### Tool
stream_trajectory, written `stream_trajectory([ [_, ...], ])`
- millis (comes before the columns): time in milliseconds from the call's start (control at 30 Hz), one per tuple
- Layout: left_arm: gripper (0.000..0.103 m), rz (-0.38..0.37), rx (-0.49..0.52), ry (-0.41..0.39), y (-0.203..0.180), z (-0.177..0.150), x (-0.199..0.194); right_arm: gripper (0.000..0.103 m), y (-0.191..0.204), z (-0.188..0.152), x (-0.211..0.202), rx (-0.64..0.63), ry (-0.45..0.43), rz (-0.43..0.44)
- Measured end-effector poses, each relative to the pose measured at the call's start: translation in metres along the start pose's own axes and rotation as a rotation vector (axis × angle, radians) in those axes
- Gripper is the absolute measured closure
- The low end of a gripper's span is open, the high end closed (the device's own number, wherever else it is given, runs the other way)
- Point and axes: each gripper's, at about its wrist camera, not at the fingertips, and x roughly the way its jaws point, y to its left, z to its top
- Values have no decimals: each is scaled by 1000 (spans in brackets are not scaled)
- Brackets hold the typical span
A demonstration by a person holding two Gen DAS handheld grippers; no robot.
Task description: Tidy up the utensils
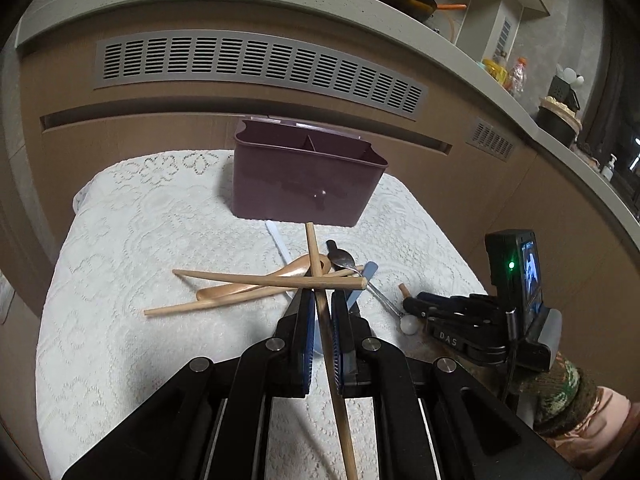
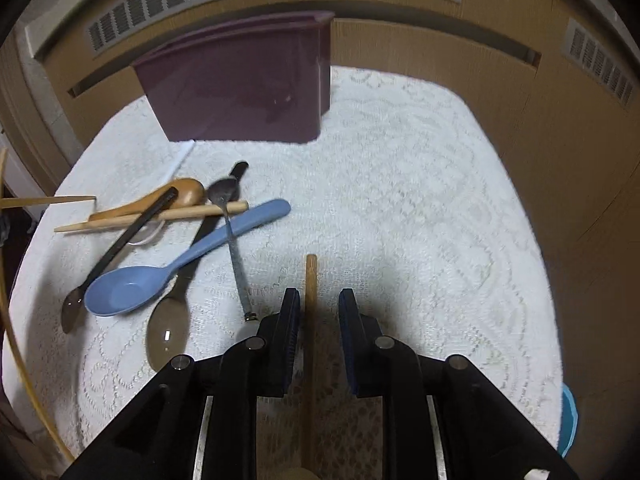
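Left tool (image 1: 322,304) clamps chopstick (image 1: 316,256); purple caddy (image 1: 304,176) beyond

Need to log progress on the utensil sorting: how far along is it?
Barely begun. Done: nothing visible in the purple caddy. In hand: left gripper clamps a wooden chopstick; right gripper, jaws apart, straddles a wooden stick without gripping. Left: blue spoon, wooden spoon, metal spoons, other chopsticks on the lace cloth.
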Motion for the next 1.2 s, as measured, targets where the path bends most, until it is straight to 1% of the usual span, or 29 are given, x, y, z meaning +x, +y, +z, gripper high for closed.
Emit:
stream_trajectory([
  [67,95,0,-3,2,-1,0,-1,97,5,0,0,-32,-1,0],
  [167,95,0,8,-6,-6,0,-6,97,7,-2,-13,-36,-19,51],
  [300,95,-10,34,-24,-17,1,-15,97,3,2,-55,3,-123,111],
  [400,95,-17,53,-42,-29,3,-23,97,7,2,-88,-4,-191,159],
  [500,95,-18,74,-63,-39,6,-31,97,12,1,-112,-13,-237,216],
  [600,95,-5,95,-72,-45,11,-35,97,16,2,-130,-24,-278,236],
  [633,95,-2,96,-55,-44,12,-32,97,17,3,-135,-29,-290,237],
  [733,93,-22,84,63,-38,11,-10,97,13,4,-140,-27,-307,236],
  [833,93,-3,76,189,-34,3,28,97,9,3,-136,-16,-303,243],
  [933,92,-18,33,298,-31,0,64,97,7,4,-132,-16,-298,248],
  [1067,90,27,9,362,-31,2,101,97,8,6,-132,-40,-301,249],
  [1133,82,42,4,384,-32,3,112,97,9,9,-132,-49,-303,253],
  [1200,78,74,19,406,-34,4,124,97,9,10,-132,-53,-302,258],
])
